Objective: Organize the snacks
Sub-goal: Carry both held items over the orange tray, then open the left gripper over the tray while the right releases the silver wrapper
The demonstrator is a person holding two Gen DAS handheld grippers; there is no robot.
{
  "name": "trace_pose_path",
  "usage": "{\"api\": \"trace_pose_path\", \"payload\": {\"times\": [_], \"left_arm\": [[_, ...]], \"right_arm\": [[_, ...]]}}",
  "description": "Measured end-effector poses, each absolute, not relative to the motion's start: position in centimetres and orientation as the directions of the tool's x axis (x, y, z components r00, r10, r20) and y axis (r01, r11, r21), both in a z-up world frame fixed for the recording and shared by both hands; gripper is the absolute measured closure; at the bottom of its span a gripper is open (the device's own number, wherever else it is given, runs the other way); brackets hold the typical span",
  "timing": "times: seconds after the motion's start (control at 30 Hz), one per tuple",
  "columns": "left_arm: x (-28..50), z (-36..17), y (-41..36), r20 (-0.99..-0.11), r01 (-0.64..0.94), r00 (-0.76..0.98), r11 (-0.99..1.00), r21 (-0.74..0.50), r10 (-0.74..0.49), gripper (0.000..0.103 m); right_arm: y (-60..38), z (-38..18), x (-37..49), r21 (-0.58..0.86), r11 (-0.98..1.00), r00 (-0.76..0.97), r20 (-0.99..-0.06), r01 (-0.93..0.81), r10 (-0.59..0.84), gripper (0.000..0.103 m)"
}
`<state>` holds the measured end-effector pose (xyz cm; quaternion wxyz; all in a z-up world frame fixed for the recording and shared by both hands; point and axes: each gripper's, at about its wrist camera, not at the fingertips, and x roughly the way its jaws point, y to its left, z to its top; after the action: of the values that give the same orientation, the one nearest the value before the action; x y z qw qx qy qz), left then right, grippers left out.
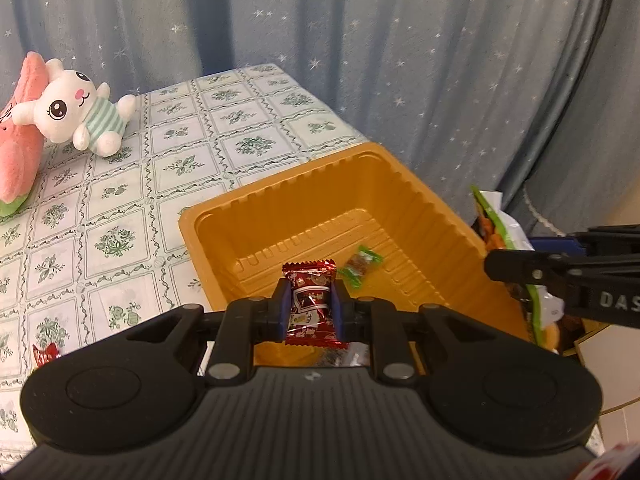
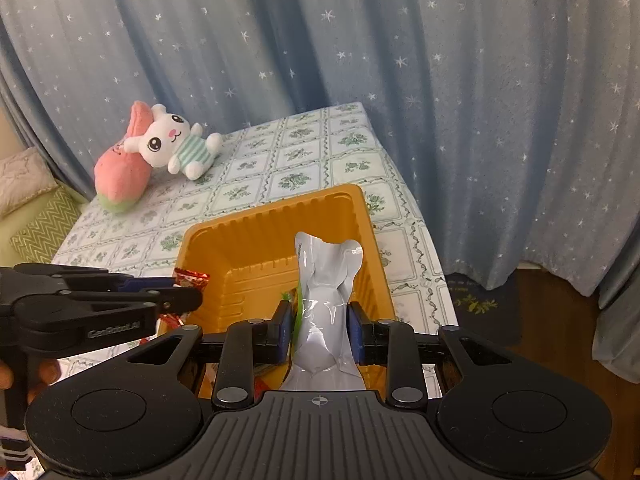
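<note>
Left gripper (image 1: 310, 308) pinches red candy (image 1: 310, 304) above tray (image 1: 280, 184). Right gripper (image 2: 318, 330) clamps silver pouch (image 2: 326, 300) over tray too. Best: lower each near floor, release beside green candy (image 1: 360, 265).

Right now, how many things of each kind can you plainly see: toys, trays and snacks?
Plush toys: 2, a white bunny and a pink plush
Orange tray: 1
Red-wrapped candies: 2, one in the left claw, another outside the tray
Green-wrapped candy: 1, in the tray
Snack bag: 1, in the right claw
Total: 7
</note>
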<state>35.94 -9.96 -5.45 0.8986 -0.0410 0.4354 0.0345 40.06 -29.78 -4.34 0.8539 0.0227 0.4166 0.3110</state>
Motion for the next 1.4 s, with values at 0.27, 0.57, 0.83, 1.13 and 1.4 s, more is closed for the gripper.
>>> {"api": "trace_pose_path", "payload": {"times": [0.27, 0.57, 0.83, 1.13, 1.4], "left_arm": [[37.9, -6.8, -9.4, -0.805, -0.11, 0.593, 0.993, -0.036, 0.036, 0.084], [38.5, -7.4, -9.1, -0.812, -0.11, 0.583, 0.993, -0.045, 0.027, 0.084], [37.4, -6.8, -9.1, -0.808, -0.093, 0.589, 0.993, -0.077, -0.008, 0.084], [36.3, -5.7, -9.2, -0.798, -0.095, 0.602, 0.991, -0.095, -0.019, 0.084], [34.9, -4.9, -9.1, -0.791, -0.109, 0.612, 0.989, -0.104, -0.016, 0.083]], "right_arm": [[-29.4, -5.1, 41.2, 0.308, 0.802, 0.444, -0.705, -0.512, 0.553, 0.073], [-29.4, -5.4, 41.9, 0.317, 0.803, 0.438, -0.707, -0.506, 0.555, 0.073], [-29.7, -5.6, 42.2, 0.331, 0.799, 0.431, -0.705, -0.503, 0.563, 0.073], [-28.9, -6.1, 42.8, 0.327, 0.797, 0.42, -0.713, -0.507, 0.561, 0.073], [-27.5, -6.5, 43.0, 0.298, 0.791, 0.432, -0.708, -0.535, 0.559, 0.073]]}}
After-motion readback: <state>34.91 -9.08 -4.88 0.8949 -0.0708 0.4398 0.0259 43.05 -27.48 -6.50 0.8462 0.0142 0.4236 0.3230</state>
